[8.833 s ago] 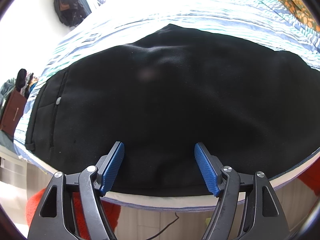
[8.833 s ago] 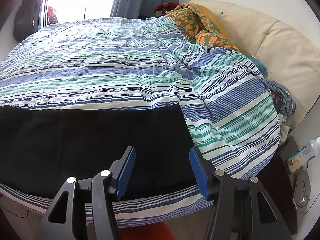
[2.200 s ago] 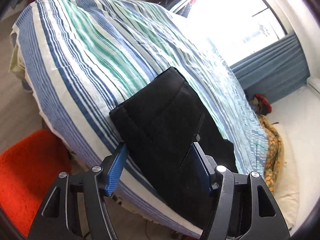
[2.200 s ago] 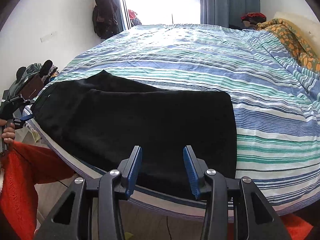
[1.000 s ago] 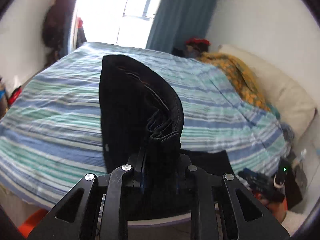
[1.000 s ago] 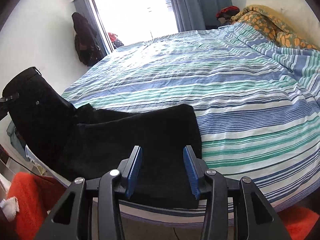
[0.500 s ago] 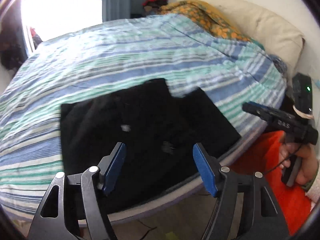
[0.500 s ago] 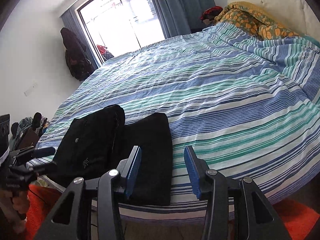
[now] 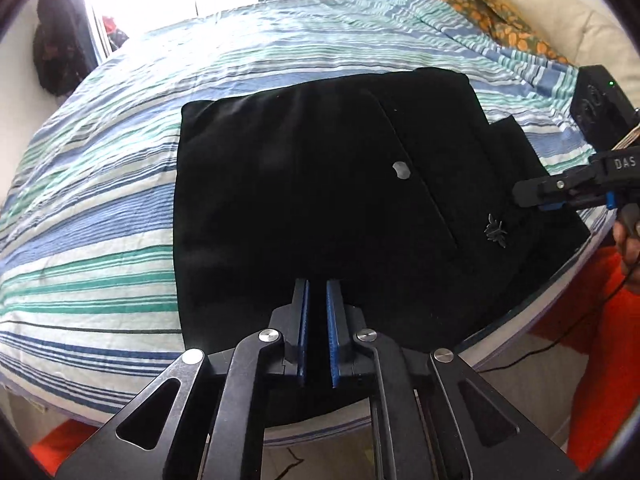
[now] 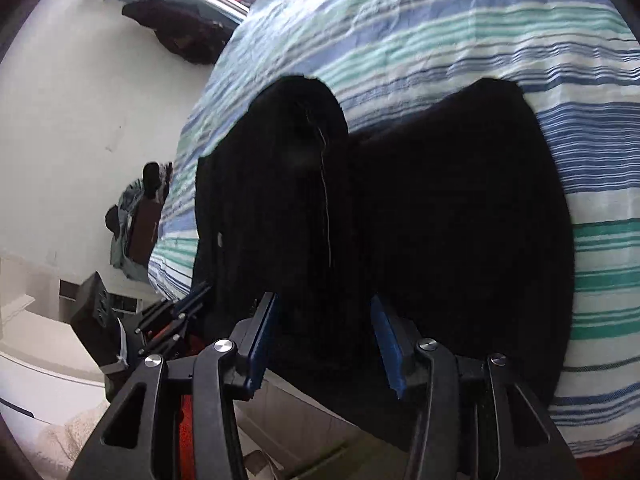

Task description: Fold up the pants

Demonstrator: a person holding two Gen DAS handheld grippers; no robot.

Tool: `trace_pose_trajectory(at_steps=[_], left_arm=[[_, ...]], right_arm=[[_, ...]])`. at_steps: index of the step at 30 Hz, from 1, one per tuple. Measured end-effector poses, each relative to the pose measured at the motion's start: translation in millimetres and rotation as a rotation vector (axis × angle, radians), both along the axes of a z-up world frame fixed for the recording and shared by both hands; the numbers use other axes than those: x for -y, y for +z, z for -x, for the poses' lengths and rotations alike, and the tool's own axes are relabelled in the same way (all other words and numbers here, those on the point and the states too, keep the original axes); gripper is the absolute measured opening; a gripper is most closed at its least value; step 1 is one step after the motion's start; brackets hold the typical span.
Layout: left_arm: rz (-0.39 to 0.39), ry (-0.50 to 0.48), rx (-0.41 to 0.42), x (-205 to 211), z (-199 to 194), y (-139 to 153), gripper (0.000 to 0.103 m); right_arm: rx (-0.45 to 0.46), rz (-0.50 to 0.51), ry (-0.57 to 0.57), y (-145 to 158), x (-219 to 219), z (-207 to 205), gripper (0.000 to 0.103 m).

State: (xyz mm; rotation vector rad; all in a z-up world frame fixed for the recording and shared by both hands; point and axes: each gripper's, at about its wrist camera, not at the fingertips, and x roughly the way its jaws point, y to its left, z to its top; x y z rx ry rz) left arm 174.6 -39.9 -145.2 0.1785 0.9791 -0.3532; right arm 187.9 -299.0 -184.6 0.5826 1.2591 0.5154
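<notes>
The black pants (image 9: 320, 184) lie folded in a rough square at the near edge of the striped bed (image 9: 100, 184). My left gripper (image 9: 316, 292) is shut on the pants' near edge. In the right wrist view the pants (image 10: 440, 220) fill the middle, with the waistband part on the left. My right gripper (image 10: 320, 320) is open over their near edge, a finger to each side of the fabric. The right gripper also shows in the left wrist view (image 9: 560, 192), at the pants' right edge.
An orange patterned blanket (image 9: 472, 4) and a cream headboard (image 9: 600, 40) are at the bed's far right. An orange-red rug (image 9: 600, 360) lies on the floor. Dark clothes (image 10: 180, 36) hang on the wall by the window.
My left gripper has closed on the pants' near edge; half a second ago it was open. My right gripper has swung in close to the pants' side edge, still open.
</notes>
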Motion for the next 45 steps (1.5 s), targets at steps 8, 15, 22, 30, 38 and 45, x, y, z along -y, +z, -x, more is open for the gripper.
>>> trace_pose_trajectory(at_steps=[8,15,22,30,38,45], left_arm=[[0.031,0.057,0.019,-18.4,6.0,26.9,0.022],[0.165,0.116,0.168,-38.7,21.7,98.6,0.056],[0.096,0.057,0.115,-10.3,26.0,69.6,0.056],[0.029,0.081,0.098,-11.9,25.6,59.7,0.057],[-0.069,0.0,0.041,27.1,23.3,22.6,0.062],[-0.078,-0.003,0.047,26.0,27.3,19.2,0.067]], right_arm=[[0.105,0.037,0.036,37.7,-24.6,-0.1,0.019],[0.243,-0.023,-0.011,103.8,18.7,35.9,0.017],[0.028,0.106,-0.167,27.3,71.8,50.1,0.018],[0.251,0.392,-0.184,77.0,58.1,51.8,0.035],[0.528,0.498,-0.108,101.9,27.5,13.1,0.035],[0.411,0.588,-0.099,61.5,33.9,17.6,0.035]])
